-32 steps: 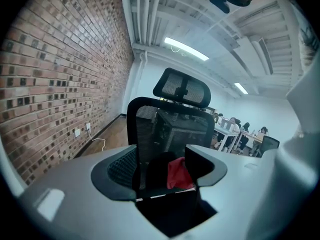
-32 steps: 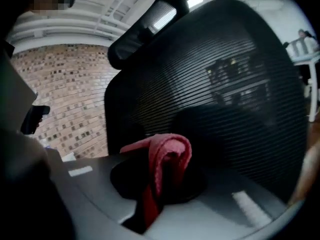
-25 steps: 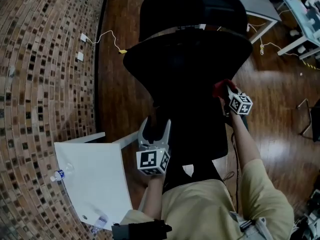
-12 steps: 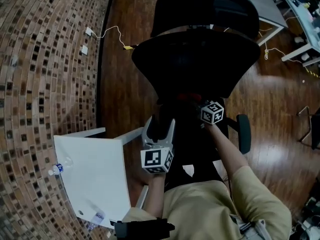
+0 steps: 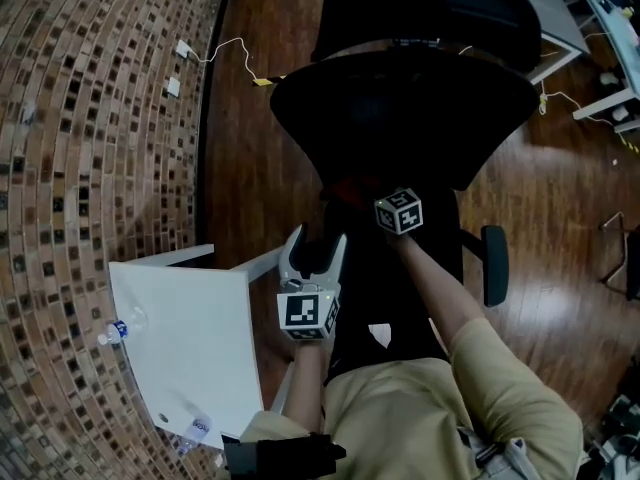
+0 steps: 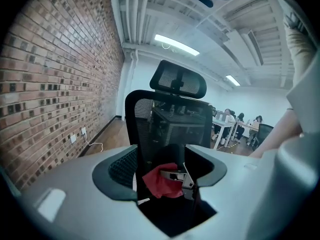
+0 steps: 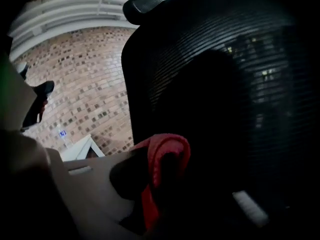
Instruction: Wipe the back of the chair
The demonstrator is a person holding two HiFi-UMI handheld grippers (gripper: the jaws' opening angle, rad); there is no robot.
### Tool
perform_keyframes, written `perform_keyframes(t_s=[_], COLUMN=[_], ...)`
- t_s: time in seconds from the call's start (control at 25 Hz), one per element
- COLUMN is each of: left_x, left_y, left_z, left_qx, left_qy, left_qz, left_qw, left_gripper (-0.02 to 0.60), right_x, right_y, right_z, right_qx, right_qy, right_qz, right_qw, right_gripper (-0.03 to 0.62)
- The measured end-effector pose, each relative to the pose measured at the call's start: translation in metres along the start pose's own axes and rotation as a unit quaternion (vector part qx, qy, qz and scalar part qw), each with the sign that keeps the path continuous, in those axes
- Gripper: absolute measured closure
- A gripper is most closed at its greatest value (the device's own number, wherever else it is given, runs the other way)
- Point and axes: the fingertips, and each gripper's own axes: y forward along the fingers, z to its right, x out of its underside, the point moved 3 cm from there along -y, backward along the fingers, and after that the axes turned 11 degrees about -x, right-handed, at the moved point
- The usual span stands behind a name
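Brick wall [image 5: 90, 168] along the left, with two white sockets [image 5: 183, 48] low on it and a thin white cable [image 5: 232, 56] trailing from them onto the dark wooden floor [image 5: 250, 178]. White tabletop [image 5: 190, 358] at the lower left, close against the wall. Plastic bottle with a blue label [image 5: 116, 331] at its far-left edge, a second bottle [image 5: 198, 431] at its lower edge; on it or just beside it, impossible to tell. Grey desk [image 5: 545, 23] at the upper right, with more cables [image 5: 560, 93] on the floor nearby. In the left gripper view, long ceiling lights [image 6: 174, 45] overhead and seated people [image 6: 235, 120] at distant desks.
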Motion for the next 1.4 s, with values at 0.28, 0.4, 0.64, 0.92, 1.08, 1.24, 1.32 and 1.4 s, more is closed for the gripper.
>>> perform_keyframes(t_s=[0.28, 0.4, 0.64, 0.92, 1.08, 1.24, 1.32, 1.4], left_x=[0.004, 0.010, 0.018, 0.027, 0.026, 0.035, 0.042, 0.045], left_y=[0.023, 0.028, 0.027, 0.012, 0.003, -0.003, -0.004, -0.003], left_z=[0.035, 0.043, 0.044, 0.023, 0.014, 0.000, -0.007, -0.006], left_qx=[0.048, 0.055, 0.050, 0.020, -0.004, -0.023, -0.026, -0.026], left_qy=[-0.003, -0.006, -0.006, 0.000, 0.013, 0.022, 0.009, 0.003], left_qz=[0.005, -0.001, -0.004, -0.015, -0.018, -0.028, -0.033, -0.036], left_qw=[0.9988, 0.9984, 0.9987, 0.9997, 0.9998, 0.9991, 0.9991, 0.9990], left_gripper=[0.304, 0.305, 0.304, 0.299, 0.299, 0.299, 0.301, 0.301], right_x=[0.024, 0.025, 0.038, 0.075, 0.073, 0.056, 0.052, 0.058], right_y=[-0.173, -0.219, -0.251, -0.059, 0.034, 0.064, 0.052, 0.018], right_z=[0.125, 0.150, 0.170, 0.019, -0.043, -0.045, -0.033, -0.003], right_qx=[0.177, 0.218, 0.295, 0.045, -0.047, -0.044, -0.033, 0.004], right_qy=[0.025, 0.022, -0.013, -0.174, -0.196, -0.208, -0.207, -0.198], right_qz=[-0.033, -0.052, -0.075, -0.193, -0.169, -0.172, -0.179, -0.198], right_qw=[0.983, 0.974, 0.952, 0.965, 0.965, 0.962, 0.961, 0.960], right_gripper=[0.563, 0.563, 0.563, 0.566, 0.566, 0.566, 0.565, 0.565])
